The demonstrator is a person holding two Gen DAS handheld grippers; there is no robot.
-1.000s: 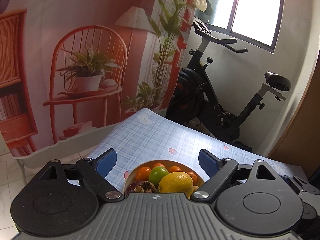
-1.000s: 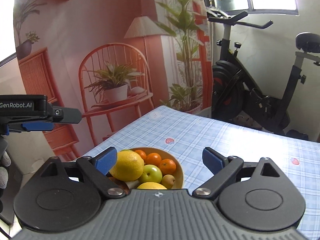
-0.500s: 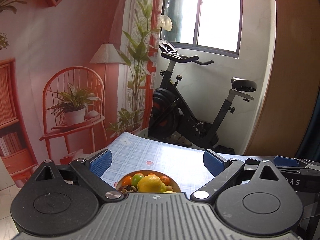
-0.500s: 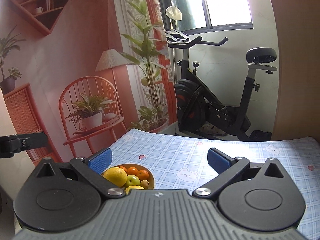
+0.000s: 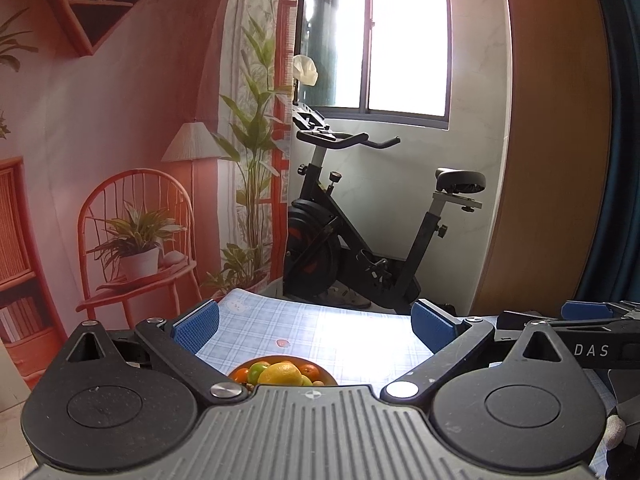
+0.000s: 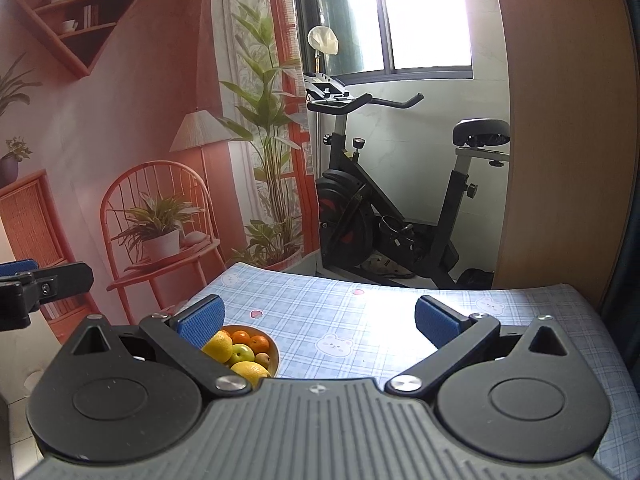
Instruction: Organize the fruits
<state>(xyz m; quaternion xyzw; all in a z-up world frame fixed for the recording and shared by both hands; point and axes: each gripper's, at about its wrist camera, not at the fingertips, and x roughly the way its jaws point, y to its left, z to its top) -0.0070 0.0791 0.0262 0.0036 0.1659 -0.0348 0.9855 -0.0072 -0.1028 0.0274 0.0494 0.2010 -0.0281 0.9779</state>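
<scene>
Left wrist view: left tongs (image 5: pixel 315 330) opening wide, nothing between
Right tongs (image 6: pixel 319 322): wide, empty
Round wooden fruit bowl (image 6: pixel 273 351): full, on checked desk (image 6: pixel 360 320)
Advice: back away level, clear of rim

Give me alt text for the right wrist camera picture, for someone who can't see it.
The right gripper is open and empty above a table with a blue checked cloth; a bowl of lemons, oranges and a green apple sits at lower left. Behind stand an exercise bike and a window.

Daylight from the window (image 5: pixel 404 36) blows out, perhaps glaring on the tablecloth (image 6: pixel 360 320); edges bend.
</scene>
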